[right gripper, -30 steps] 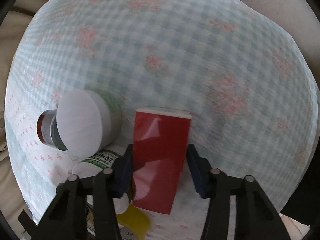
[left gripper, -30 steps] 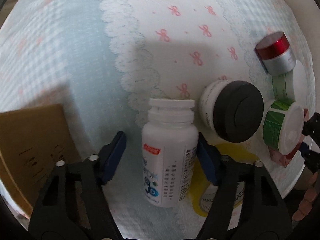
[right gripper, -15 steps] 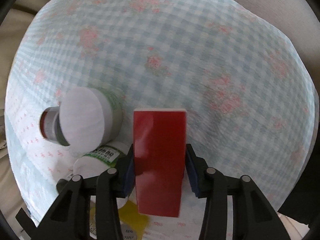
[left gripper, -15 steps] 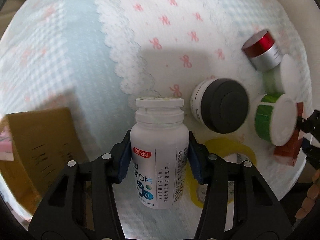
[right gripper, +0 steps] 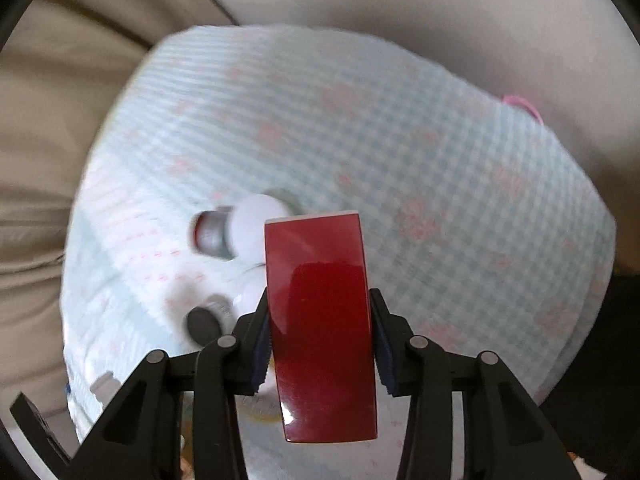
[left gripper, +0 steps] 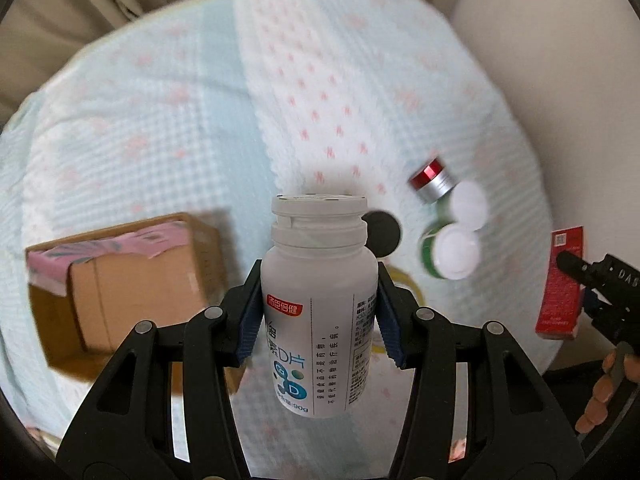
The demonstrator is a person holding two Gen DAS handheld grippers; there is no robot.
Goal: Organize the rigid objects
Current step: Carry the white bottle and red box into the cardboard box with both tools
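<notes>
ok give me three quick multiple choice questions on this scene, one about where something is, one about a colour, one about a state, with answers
1. Where is the cardboard box in the left wrist view?
A. left of the white bottle
B. right of the red box
C. on top of the jars

2. What colour is the lid of the jar just behind the white bottle?
A. yellow
B. black
C. blue

3. What is the right gripper doing with the red box?
A. hovering open beside it
B. pushing it flat on the cloth
C. clamping it between its fingers

Answers:
1. A, the box sits at the picture's left, beyond the left gripper and its bottle.
2. B, a dark round lid shows past the bottle's shoulder.
3. C, both blue pads press the box's sides, above the checked cloth.
</notes>
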